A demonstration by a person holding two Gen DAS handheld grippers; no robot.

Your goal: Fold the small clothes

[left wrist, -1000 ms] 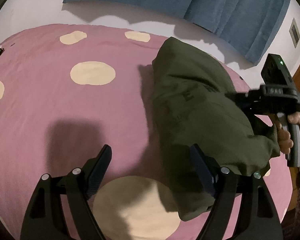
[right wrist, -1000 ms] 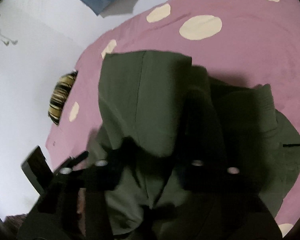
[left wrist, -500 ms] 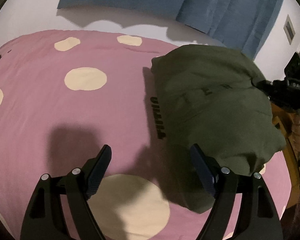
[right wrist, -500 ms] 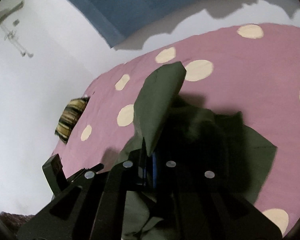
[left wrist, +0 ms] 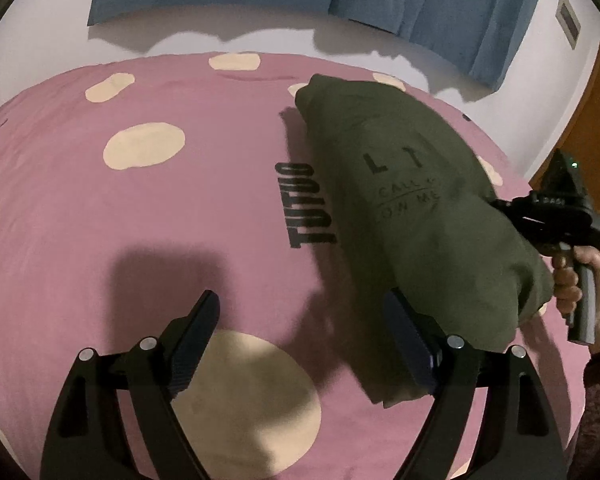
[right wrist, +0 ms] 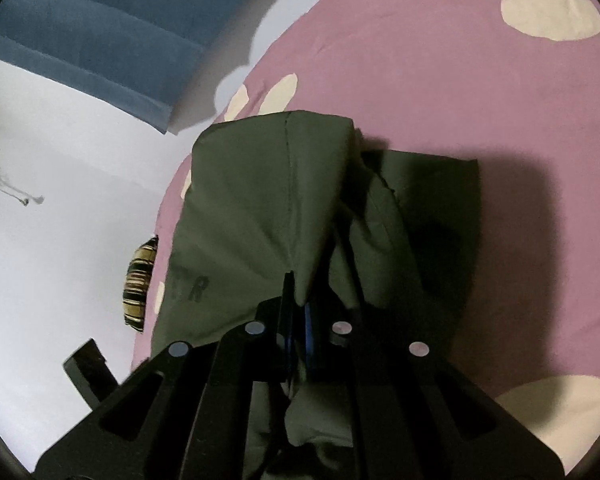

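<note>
A dark olive-green T-shirt (left wrist: 412, 208) with black lettering lies on the right side of a pink bedspread (left wrist: 160, 220) with cream dots. My right gripper (right wrist: 300, 304) is shut on a fold of the T-shirt (right wrist: 260, 200) and holds that part lifted off the bed. It shows in the left wrist view (left wrist: 556, 220) at the shirt's right edge, held by a hand. My left gripper (left wrist: 304, 320) is open and empty above the bedspread, just left of the shirt's near end.
A blue curtain (left wrist: 380, 4) hangs on the white wall behind the bed. A wooden door (left wrist: 592, 128) stands at the right. A striped cushion (right wrist: 140, 284) lies at the bed's far edge. "TUTUO" is printed on the bedspread (left wrist: 306, 204).
The right gripper has lifted its fold of the shirt and pulled it out to the right, showing the shirt's lettering and the print on the bedspread. The left gripper has stayed open.
</note>
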